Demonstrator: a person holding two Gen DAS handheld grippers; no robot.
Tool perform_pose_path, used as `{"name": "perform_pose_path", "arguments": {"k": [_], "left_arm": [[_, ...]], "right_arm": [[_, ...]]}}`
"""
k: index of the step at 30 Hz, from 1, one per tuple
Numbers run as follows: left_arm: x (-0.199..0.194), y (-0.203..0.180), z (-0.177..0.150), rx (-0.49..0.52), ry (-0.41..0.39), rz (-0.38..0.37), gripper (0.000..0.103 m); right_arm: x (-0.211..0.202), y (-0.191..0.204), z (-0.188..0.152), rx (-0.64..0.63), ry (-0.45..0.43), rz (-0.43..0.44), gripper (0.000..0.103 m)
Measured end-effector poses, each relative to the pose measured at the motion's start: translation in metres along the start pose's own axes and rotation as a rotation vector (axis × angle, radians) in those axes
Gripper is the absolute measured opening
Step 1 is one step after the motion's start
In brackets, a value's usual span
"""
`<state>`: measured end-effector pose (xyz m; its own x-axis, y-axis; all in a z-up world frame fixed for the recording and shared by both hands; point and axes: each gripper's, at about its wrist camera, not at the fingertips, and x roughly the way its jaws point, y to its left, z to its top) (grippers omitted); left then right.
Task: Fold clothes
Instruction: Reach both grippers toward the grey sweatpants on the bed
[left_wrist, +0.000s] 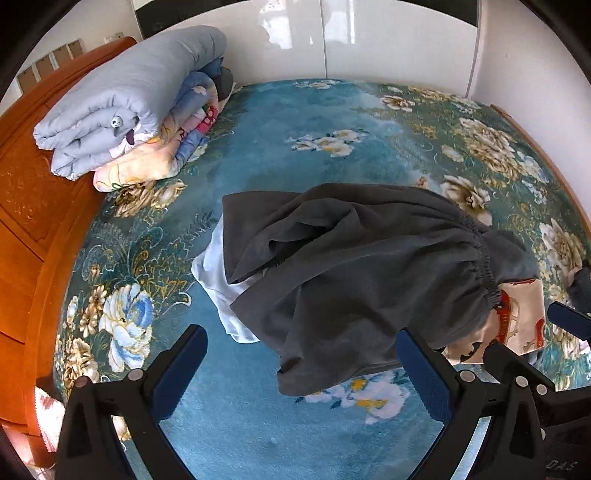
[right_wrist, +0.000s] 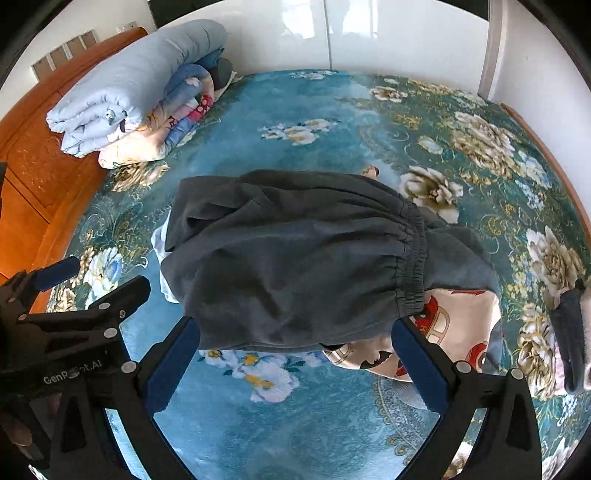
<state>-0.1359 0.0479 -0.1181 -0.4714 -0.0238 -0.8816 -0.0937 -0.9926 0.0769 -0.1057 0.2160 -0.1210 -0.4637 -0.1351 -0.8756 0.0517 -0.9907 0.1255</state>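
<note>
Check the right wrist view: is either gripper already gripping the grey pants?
No: the right gripper stands open just short of the grey pants, and the left gripper is apart.

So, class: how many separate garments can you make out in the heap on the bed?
3: grey trousers on top, a white garment poking out underneath at the left, a car-print cloth underneath at the right. More may be hidden.

Dark grey trousers (right_wrist: 295, 258); teal floral bedspread (right_wrist: 295, 103); blue-padded tongs (right_wrist: 295, 354).
</note>
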Motion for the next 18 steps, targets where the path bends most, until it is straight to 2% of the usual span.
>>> {"name": "perform_pose_path", "arguments": {"k": [18], "left_arm": [[0.026,-0.021,0.002,0.086,0.038,0.032,0.103]], "right_arm": [[0.031,-0.019,-0.007,0.056,0.066,0.009,0.103]]}}
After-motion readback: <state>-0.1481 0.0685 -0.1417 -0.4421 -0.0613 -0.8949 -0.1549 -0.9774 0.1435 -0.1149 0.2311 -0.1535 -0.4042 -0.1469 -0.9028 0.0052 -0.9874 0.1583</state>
